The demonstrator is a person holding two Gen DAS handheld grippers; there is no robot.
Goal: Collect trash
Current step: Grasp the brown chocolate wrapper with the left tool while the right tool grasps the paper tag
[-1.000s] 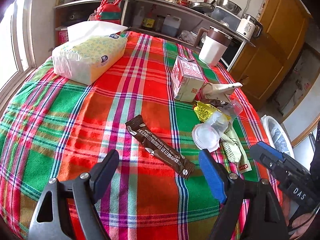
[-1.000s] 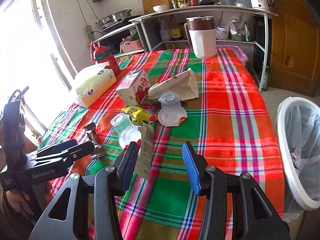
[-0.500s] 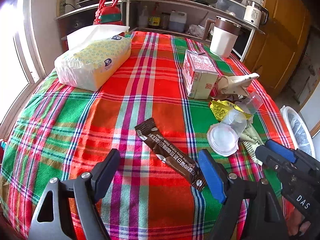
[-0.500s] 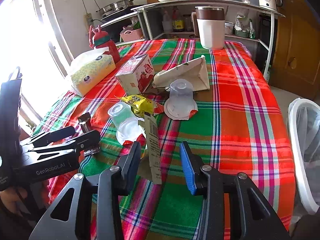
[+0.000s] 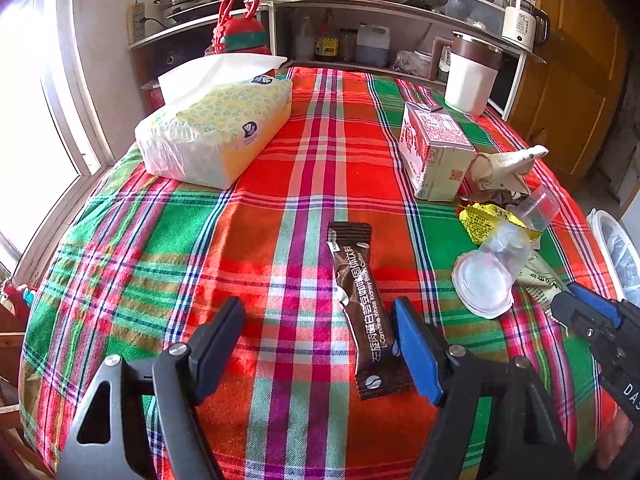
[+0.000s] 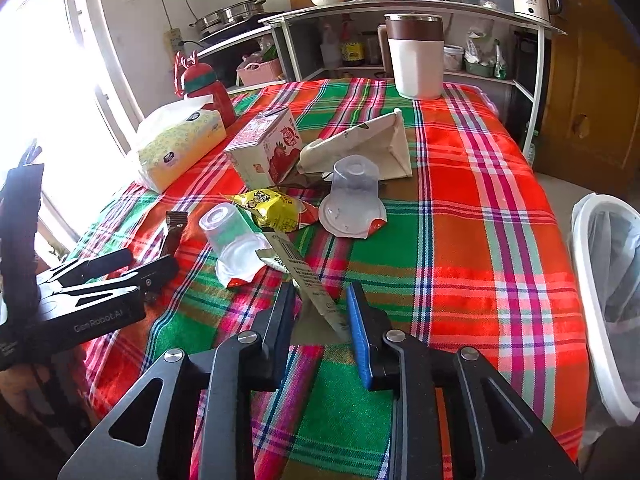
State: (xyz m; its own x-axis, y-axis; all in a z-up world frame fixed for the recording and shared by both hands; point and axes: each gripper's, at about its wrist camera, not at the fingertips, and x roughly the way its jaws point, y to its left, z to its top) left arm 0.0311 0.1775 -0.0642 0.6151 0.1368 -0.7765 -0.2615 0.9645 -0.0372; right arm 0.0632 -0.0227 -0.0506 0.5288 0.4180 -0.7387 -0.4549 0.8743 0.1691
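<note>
A brown coffee sachet (image 5: 362, 308) lies on the plaid tablecloth, between the fingers of my open left gripper (image 5: 320, 336) and close to the blue one. My right gripper (image 6: 322, 312) is partly closed around the end of a pale green wrapper (image 6: 308, 280), with a gap still showing on the left side. Two clear plastic cups (image 6: 232, 236) (image 6: 352, 196) lie tipped over beside a yellow snack bag (image 6: 272, 208). A milk carton (image 6: 266, 148) and a beige paper bag (image 6: 368, 144) sit behind them.
A white bin with a liner (image 6: 608, 292) stands off the table's right edge. A tissue pack (image 5: 216, 132), a red bottle (image 6: 204, 88) and a white-and-brown jug (image 6: 416, 56) are on the table's far side. Kitchen shelves stand behind.
My left gripper has swung so the coffee sachet now lies between its fingers. My right gripper has moved forward and narrowed around the green wrapper's end.
</note>
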